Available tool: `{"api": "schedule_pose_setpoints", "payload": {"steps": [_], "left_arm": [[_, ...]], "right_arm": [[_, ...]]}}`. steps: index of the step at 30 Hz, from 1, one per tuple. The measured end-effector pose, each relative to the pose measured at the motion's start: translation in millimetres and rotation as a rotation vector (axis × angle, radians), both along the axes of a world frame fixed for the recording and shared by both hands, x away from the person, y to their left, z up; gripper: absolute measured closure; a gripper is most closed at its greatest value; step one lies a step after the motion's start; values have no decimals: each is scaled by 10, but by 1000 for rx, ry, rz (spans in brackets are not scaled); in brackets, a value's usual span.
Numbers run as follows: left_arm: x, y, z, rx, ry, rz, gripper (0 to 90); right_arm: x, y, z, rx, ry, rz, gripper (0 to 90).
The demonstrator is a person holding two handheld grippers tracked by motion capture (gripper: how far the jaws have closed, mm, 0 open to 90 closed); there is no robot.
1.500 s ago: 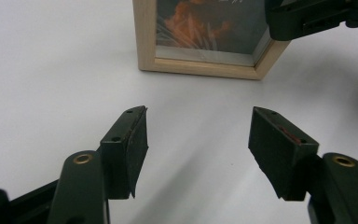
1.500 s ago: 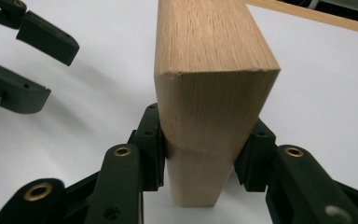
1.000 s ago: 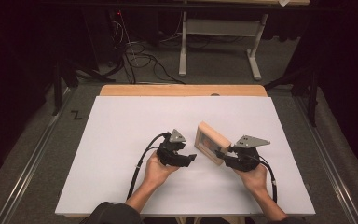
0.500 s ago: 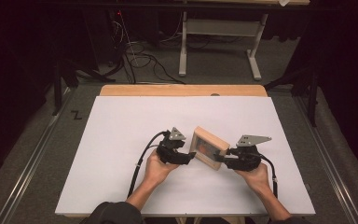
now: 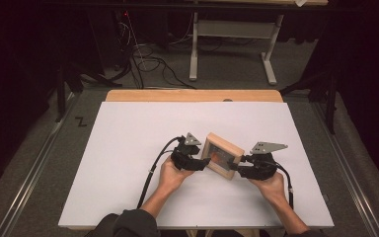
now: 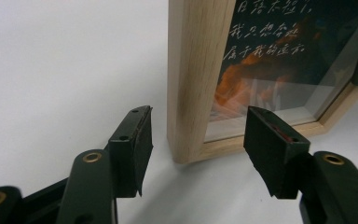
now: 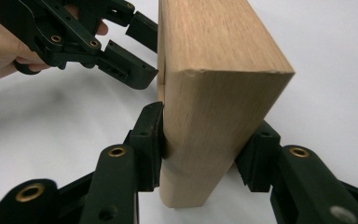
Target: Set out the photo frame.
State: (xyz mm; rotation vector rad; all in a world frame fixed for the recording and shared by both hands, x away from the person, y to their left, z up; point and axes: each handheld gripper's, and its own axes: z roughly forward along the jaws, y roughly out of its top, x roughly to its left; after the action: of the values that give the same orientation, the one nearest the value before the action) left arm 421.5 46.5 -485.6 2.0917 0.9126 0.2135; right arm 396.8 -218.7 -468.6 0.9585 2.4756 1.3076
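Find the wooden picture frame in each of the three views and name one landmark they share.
High view: the wooden picture frame stands at table centre, between the two grippers.
Left gripper view: upper middle to right, glass front with white writing facing the camera, its wooden edge ahead of the gap between the open jaws.
Right gripper view: centre, a plain wood corner clamped between the jaws.
Shared landmark: the white table top.

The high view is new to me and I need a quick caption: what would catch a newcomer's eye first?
A wooden picture frame stands near the middle of the white table, its glass showing an orange picture. The right tool clamps one end of it. The left tool, whose jaws have just been closing, straddles the opposite edge with both pads clear of the wood.
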Motion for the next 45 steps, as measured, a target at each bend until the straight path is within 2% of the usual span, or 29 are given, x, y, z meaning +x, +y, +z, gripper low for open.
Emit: {"api": "schedule_pose_setpoints", "payload": {"steps": [5,18,22,24,27,35,38,45], "left_arm": [[18,-11,-25,-7,5,-4,442],[34,-60,-46,-3,21,-11,520],[47,-73,-37,0,24,-14,537],[49,-82,-41,1,25,-11,538],[50,-81,-40,-2,27,-10,539],[72,-88,-35,11,25,-15,544],[69,-92,-37,13,35,-15,544],[61,-87,-29,19,40,-17,547]], "right_arm": [[-11,17,0,-34,-23,-30,531],[0,9,-1,-53,-1,-74,483],[-36,-12,19,-63,14,-99,436],[-83,-29,42,-79,0,-114,433],[-160,-56,79,-97,-26,-144,441],[-263,-18,40,-141,7,-166,592],[-259,15,7,-161,24,-172,597],[-242,28,-18,-168,37,-191,599]]}}
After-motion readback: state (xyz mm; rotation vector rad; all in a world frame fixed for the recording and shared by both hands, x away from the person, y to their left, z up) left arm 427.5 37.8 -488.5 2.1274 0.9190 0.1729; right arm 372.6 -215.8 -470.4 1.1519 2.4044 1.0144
